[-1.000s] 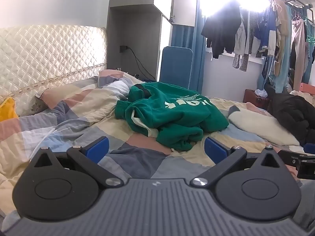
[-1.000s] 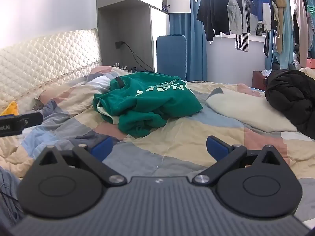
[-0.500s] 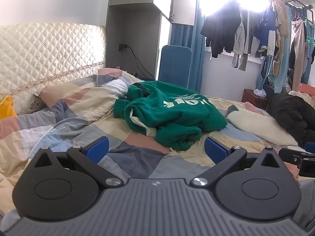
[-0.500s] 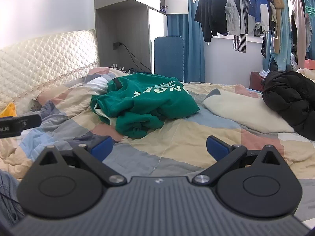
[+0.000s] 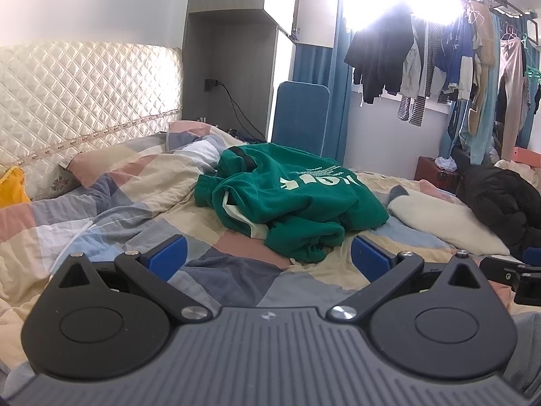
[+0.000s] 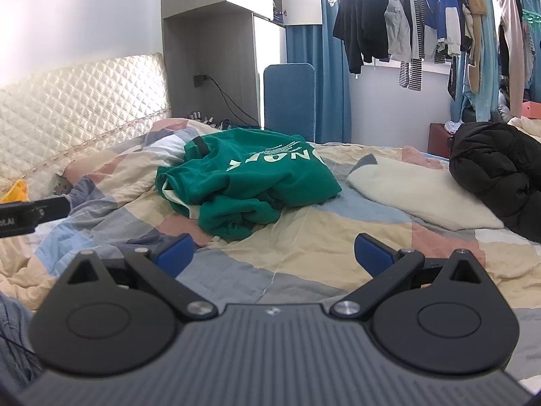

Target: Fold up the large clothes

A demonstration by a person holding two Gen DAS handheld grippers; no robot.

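left gripper (image 5: 267, 256): jaws spread wide, blue pads empty, nothing between them.
right gripper (image 6: 273, 253): jaws likewise wide apart and empty.
garment: green sweatshirt (image 5: 287, 199) lies crumpled in a heap on the patchwork quilt (image 5: 142, 209), ahead of both sets of fingers; not touched by either.
position, left view: heap sits just beyond the fingertips, centred between the two pads, slightly toward the right pad.
position, right view: green sweatshirt (image 6: 247, 182) lies ahead and toward the left finger; bare quilt lies directly between the pads.
lettering: white print faces up on the top layer; orientation of hem and collar cannot be told for certain.
neighbours: cream pillow (image 6: 416, 189) and black jacket (image 6: 497, 169) lie beyond the right finger, apart from the heap.
stage, as judged: approach only; no fold begun, garment not yet spread.
step in hand: reach the heap and take two edge points for spreading.
method advised: pinch single layers at outer edges, one gripper per side, not the bunched near lump; lift and draw apart to flatten before any fold.
risk: grabbing quilt fabric with the sweatshirt; pinching several layers so the heap lifts as one mass.
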